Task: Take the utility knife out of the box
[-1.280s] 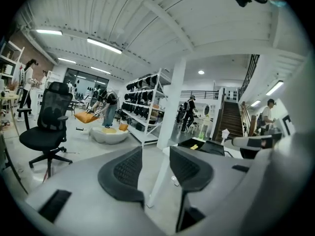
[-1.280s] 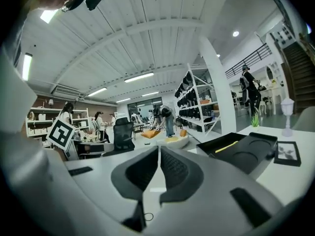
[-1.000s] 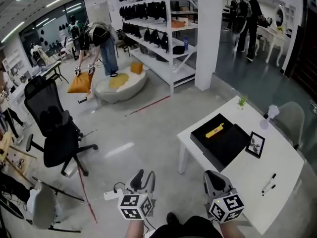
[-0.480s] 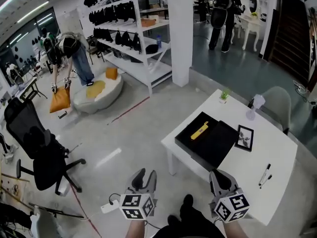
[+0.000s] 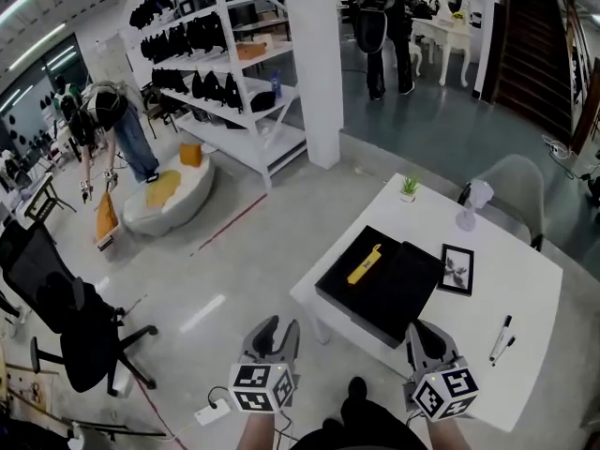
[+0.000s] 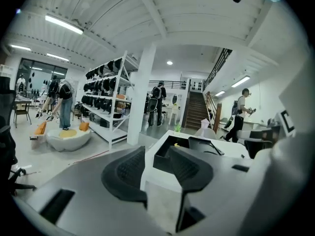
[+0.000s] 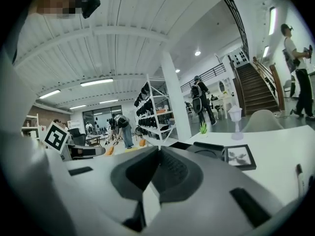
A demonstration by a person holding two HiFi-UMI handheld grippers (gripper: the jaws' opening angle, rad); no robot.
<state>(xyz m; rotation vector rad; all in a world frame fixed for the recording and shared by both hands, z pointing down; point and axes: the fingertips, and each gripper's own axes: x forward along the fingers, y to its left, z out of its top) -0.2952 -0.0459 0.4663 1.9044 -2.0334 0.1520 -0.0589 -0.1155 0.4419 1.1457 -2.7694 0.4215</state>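
Nothing is lifted yet — the yellow utility knife (image 5: 364,263) lies in the open black box (image 5: 398,293) by the worktop (image 5: 530,293) corner. We hold the left gripper (image 5: 273,332) with jaws apart and empty, and the right gripper (image 5: 424,337) with jaws seemingly together, both short of the edge. Bare floor (image 5: 244,261) lies leftward — a frame (image 5: 457,269) crowds the box's right.

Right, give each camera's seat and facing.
Head view: on the head, steeply down at white table and black box; left tongs, right tongs at bottom.
Left gripper view: on left tongs, facing the box; jaws apart.
Right gripper view: on right tongs, facing the picture frame; jaws together.
Shared: all three show the box.
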